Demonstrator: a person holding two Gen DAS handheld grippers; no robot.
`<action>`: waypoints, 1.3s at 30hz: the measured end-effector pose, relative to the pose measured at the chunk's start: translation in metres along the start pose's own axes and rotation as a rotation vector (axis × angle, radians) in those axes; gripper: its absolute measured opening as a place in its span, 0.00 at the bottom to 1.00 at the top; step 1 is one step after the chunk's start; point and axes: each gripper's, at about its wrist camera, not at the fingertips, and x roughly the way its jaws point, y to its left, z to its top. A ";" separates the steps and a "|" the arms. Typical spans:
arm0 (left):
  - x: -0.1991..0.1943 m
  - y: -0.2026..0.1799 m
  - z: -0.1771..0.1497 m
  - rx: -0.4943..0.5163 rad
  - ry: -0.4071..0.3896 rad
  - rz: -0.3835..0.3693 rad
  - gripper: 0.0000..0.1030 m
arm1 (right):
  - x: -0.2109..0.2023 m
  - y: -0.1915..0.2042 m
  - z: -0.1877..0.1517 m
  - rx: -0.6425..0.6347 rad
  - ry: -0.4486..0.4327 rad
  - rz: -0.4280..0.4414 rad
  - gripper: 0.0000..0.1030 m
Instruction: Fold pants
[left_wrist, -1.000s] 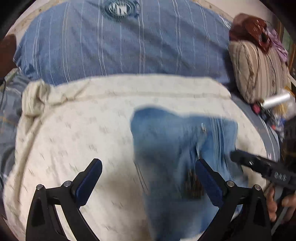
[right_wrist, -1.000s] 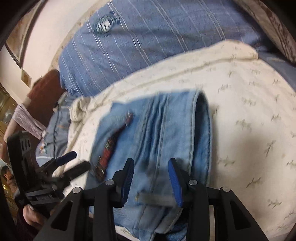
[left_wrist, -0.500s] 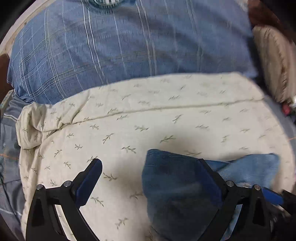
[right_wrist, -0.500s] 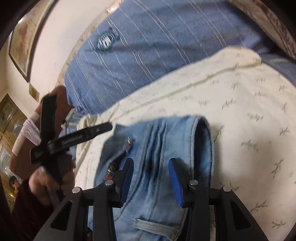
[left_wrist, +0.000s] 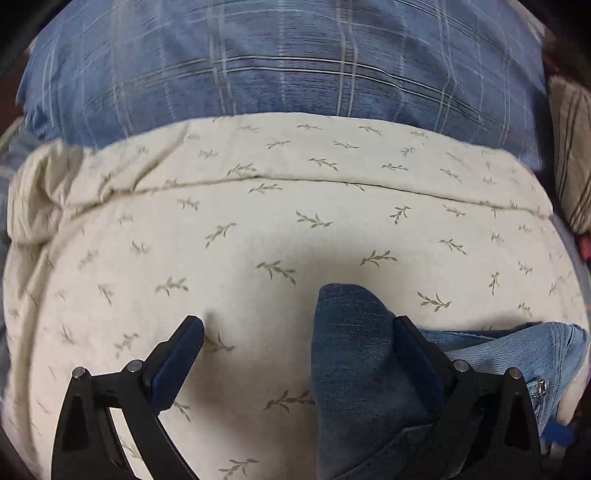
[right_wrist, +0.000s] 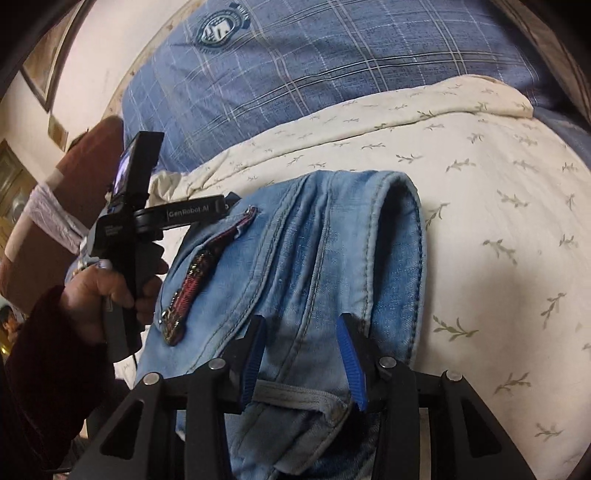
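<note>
Light blue jeans (right_wrist: 314, 258) lie folded on the cream quilt (right_wrist: 498, 192), with a red embroidered patch (right_wrist: 192, 280) on the left side. My right gripper (right_wrist: 301, 354) is half closed over the jeans' waistband area, fingers on either side of a raised fold. In the left wrist view the jeans (left_wrist: 354, 354) show as a dark folded corner by the right finger. My left gripper (left_wrist: 295, 350) is wide open, low over the quilt at the jeans' left edge. It also shows in the right wrist view (right_wrist: 221, 205), held in a hand.
A blue plaid pillow (left_wrist: 280, 62) lies behind the cream quilt (left_wrist: 258, 229). A striped cushion (left_wrist: 570, 147) is at the far right. A brown headboard or chair (right_wrist: 92, 173) stands at the left, with a wall and picture frames behind.
My left gripper has moved forward and lower, so the jeans now fill only the bottom right of its view. My right gripper has stayed over the jeans' fold.
</note>
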 end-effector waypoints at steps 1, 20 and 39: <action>0.000 0.001 -0.001 -0.016 -0.001 -0.007 0.98 | -0.007 0.001 0.007 -0.005 -0.041 0.011 0.42; -0.056 0.029 -0.002 -0.059 -0.039 -0.225 0.97 | -0.025 -0.045 0.048 0.120 -0.121 0.137 0.53; -0.073 0.018 -0.090 -0.027 0.186 -0.603 0.97 | -0.020 -0.084 -0.017 0.335 0.081 0.265 0.77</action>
